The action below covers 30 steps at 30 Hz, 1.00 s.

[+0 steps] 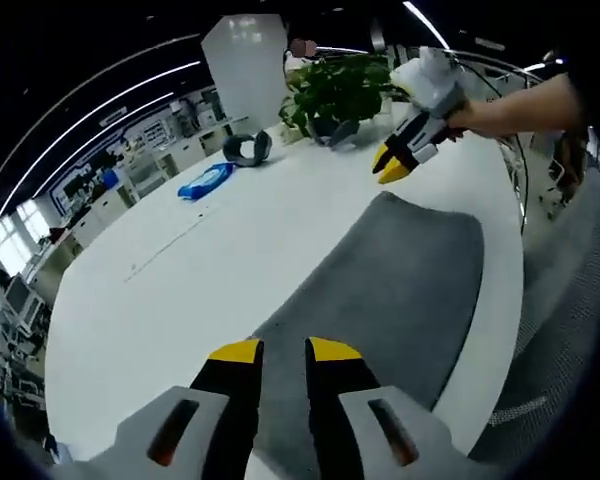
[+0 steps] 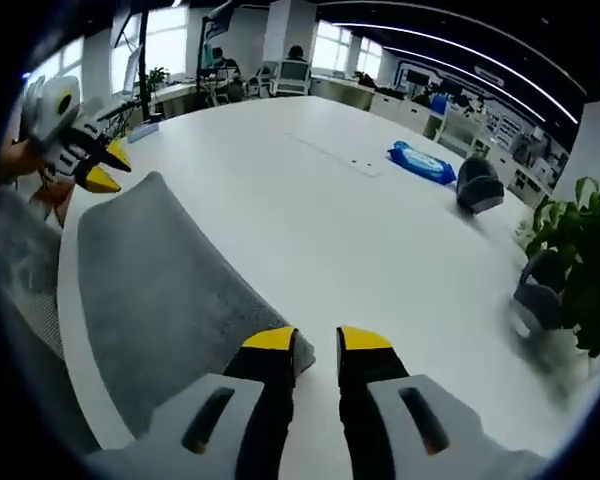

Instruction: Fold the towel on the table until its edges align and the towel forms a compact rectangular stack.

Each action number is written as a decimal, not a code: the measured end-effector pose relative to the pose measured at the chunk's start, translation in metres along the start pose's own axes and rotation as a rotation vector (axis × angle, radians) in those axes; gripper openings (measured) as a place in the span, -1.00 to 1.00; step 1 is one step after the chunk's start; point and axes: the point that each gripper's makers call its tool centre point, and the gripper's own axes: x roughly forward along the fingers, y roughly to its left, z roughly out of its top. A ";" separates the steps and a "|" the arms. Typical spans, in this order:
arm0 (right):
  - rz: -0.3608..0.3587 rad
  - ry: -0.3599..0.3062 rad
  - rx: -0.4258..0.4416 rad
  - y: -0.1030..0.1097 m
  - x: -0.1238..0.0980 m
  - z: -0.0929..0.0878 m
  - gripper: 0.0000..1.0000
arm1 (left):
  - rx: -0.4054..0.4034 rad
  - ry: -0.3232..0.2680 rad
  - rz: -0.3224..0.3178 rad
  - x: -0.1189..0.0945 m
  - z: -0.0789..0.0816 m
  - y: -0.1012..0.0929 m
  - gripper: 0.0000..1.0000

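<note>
Towel [image 1: 400, 290] lies flat on the table [image 1: 210, 270], soft, limp; both grippers' fingers parted, empty; take its corners, one at twelve o'clock beneath right gripper [image 1: 392, 166]

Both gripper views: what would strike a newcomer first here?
A grey towel lies spread flat near the white table's edge, a yellow-tipped gripper open at each end: the left gripper and the right gripper. Behind it sit a potted plant and a blue packet.
</note>
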 end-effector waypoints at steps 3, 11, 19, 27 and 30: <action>-0.004 -0.013 0.001 0.005 -0.003 0.006 -0.75 | -0.018 -0.018 -0.023 0.001 0.003 -0.013 -0.66; 0.033 -0.026 -0.051 0.032 -0.010 0.010 -0.76 | -0.003 -0.032 -0.029 -0.002 0.005 -0.032 -0.66; 0.067 -0.022 -0.097 0.046 -0.016 0.018 -0.76 | -0.041 -0.082 -0.039 -0.004 0.016 -0.051 -0.66; 0.137 0.028 -0.032 0.061 -0.008 0.008 -1.00 | 0.050 -0.084 -0.178 0.005 0.011 -0.101 -0.73; 0.193 0.098 -0.128 0.078 -0.002 -0.004 -1.00 | 0.085 -0.106 -0.199 0.007 0.018 -0.110 -0.73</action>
